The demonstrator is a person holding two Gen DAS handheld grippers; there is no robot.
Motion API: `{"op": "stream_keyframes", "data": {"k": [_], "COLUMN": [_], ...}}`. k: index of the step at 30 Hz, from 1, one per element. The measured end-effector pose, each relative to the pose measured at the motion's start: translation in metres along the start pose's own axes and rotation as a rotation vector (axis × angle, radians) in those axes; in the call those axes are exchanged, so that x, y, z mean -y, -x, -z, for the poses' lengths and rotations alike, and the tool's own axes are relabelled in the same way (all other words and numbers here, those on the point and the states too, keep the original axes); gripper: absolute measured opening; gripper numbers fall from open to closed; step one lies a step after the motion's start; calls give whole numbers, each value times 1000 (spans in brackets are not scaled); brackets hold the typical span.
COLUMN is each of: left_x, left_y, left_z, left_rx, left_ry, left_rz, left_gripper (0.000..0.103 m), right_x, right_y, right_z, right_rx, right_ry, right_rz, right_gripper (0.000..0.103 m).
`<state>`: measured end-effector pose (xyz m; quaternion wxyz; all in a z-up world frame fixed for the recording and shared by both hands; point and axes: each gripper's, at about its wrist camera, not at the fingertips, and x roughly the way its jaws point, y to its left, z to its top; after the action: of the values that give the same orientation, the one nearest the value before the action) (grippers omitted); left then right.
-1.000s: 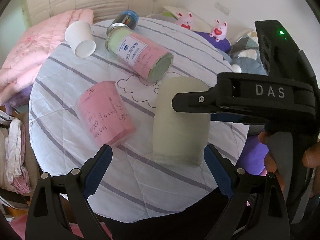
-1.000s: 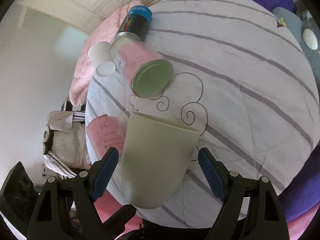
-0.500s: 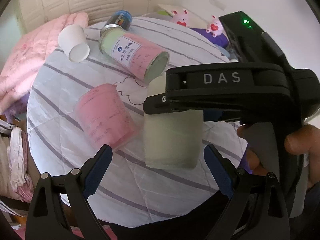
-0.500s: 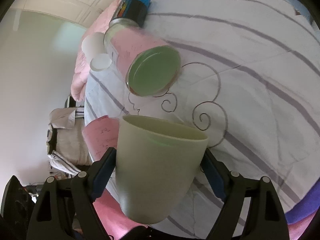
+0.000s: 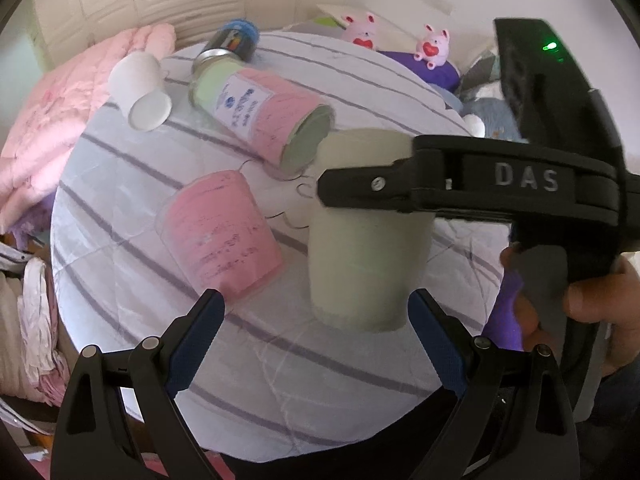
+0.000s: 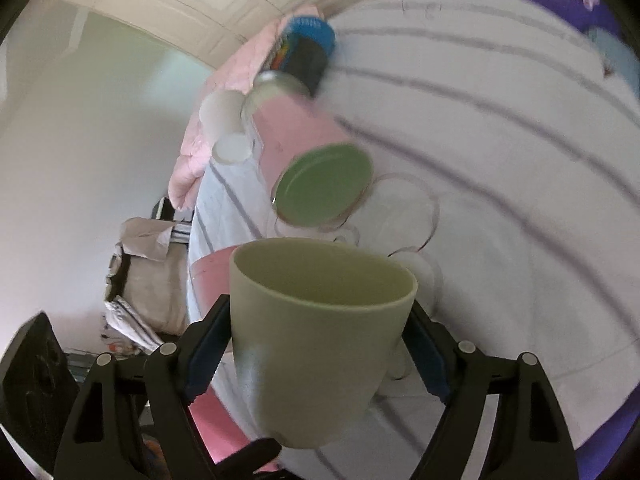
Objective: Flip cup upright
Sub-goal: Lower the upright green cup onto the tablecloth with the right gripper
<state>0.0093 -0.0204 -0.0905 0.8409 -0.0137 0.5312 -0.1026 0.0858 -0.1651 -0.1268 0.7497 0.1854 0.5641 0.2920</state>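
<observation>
A pale green cup (image 6: 316, 332) sits between my right gripper's (image 6: 318, 332) blue pads, which are shut on its sides. It is lifted and tilted, with its open mouth facing up and away from the camera. In the left wrist view the same cup (image 5: 368, 256) shows over the round table, with the right gripper's black finger (image 5: 400, 184) across its side. My left gripper (image 5: 316, 320) is open and empty, close in front of the cup and not touching it.
On the striped round table (image 5: 120, 200) lie a pink cup (image 5: 220, 232), a pink and green labelled jar (image 5: 260, 116), a dark can with a blue cap (image 5: 232, 42) and a white paper cup (image 5: 140, 92), all on their sides. Pink bedding and plush toys lie beyond.
My right gripper has turned the green cup from mouth-down towards mouth-up and lifted it. The left gripper has stayed open in about the same place.
</observation>
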Motion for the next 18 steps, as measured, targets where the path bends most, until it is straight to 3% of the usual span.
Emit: {"op": "stream_keyframes", "data": {"k": [5, 14, 18], "left_x": [16, 28, 27], "left_y": [-4, -21, -30], "left_z": [-16, -52, -61], "left_rx": [11, 35, 26], "left_ry": [-22, -3, 27], "left_rz": [18, -60, -57], "left_gripper": [95, 96, 96], "right_x": [6, 9, 4], "right_y": [24, 49, 49], "right_z": [-12, -32, -31], "right_rx": [83, 262, 325], "right_ry": [56, 276, 380], "right_rz": [59, 258, 329], "right_gripper": [82, 82, 82]}}
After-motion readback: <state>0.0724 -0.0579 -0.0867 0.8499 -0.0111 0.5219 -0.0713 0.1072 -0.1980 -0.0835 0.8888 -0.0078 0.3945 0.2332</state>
